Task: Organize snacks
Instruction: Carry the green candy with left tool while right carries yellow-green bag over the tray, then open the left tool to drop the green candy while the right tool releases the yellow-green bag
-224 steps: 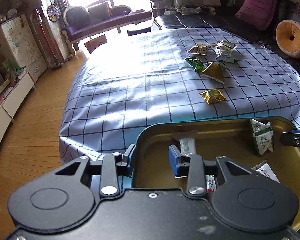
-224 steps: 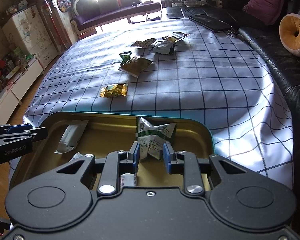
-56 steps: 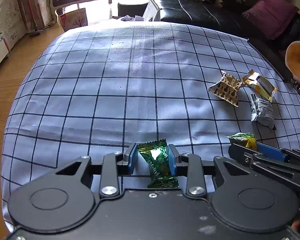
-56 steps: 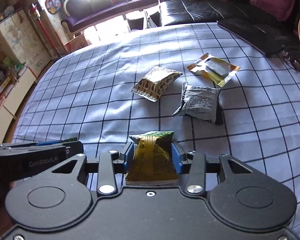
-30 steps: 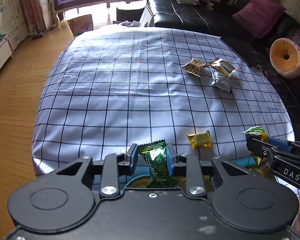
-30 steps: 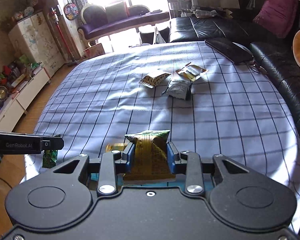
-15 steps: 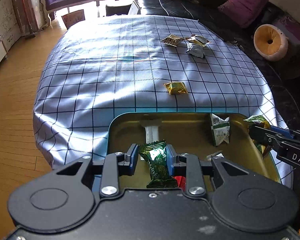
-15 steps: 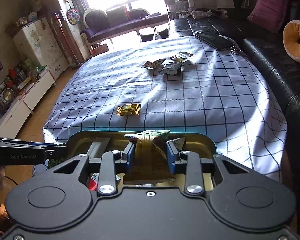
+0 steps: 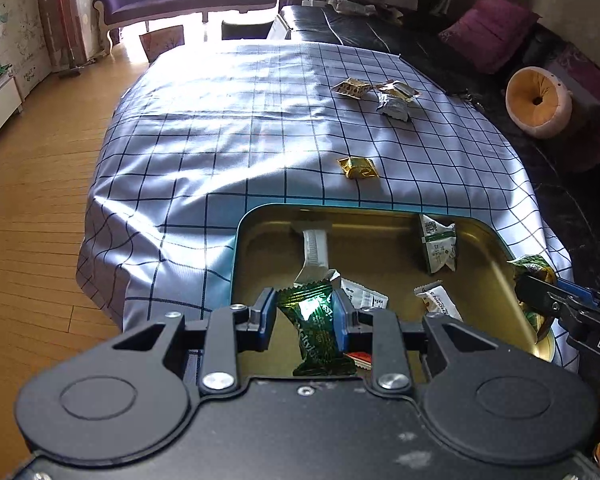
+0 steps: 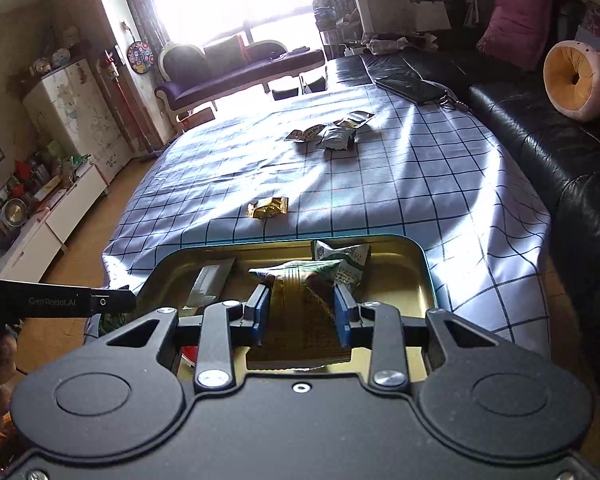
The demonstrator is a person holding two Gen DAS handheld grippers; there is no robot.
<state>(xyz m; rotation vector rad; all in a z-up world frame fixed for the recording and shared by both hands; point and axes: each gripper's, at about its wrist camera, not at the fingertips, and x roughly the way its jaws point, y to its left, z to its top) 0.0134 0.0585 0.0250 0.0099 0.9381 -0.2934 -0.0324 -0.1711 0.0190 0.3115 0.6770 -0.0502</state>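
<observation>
On my left side, the left gripper [image 9: 304, 314] pinches a green candy wrapper [image 9: 318, 328] between its blue pads, just over the near-left corner of the gold tin tray [image 9: 496, 240]. My worry here: the wrapper hangs close to the tray's near rim, so if I let go too soon it could catch the edge and slide off the checked tablecloth [image 9: 220, 140] toward the wooden floor [image 9: 40, 200]. The foil also looks slick and crumpled, so it may cling to one pad instead of dropping.

In the middle, the tray already holds a long white sachet [image 9: 315, 250], a green-and-white packet [image 9: 438, 248] and a few smaller ones, so whatever I drop may land on top and skid.

On my right, the right gripper [image 10: 301, 312] clamps a brown-gold snack pouch [image 10: 300, 320], wide and puffy, over the tray's middle. Since both tools sit close over one tray, I judge they could bump if I swing either inward.

Both grippers tilt downward at the tray, the left more steeply. Beyond the tray, a gold candy [image 9: 358, 168] and three packets [image 9: 394, 104] wait on the cloth.
</observation>
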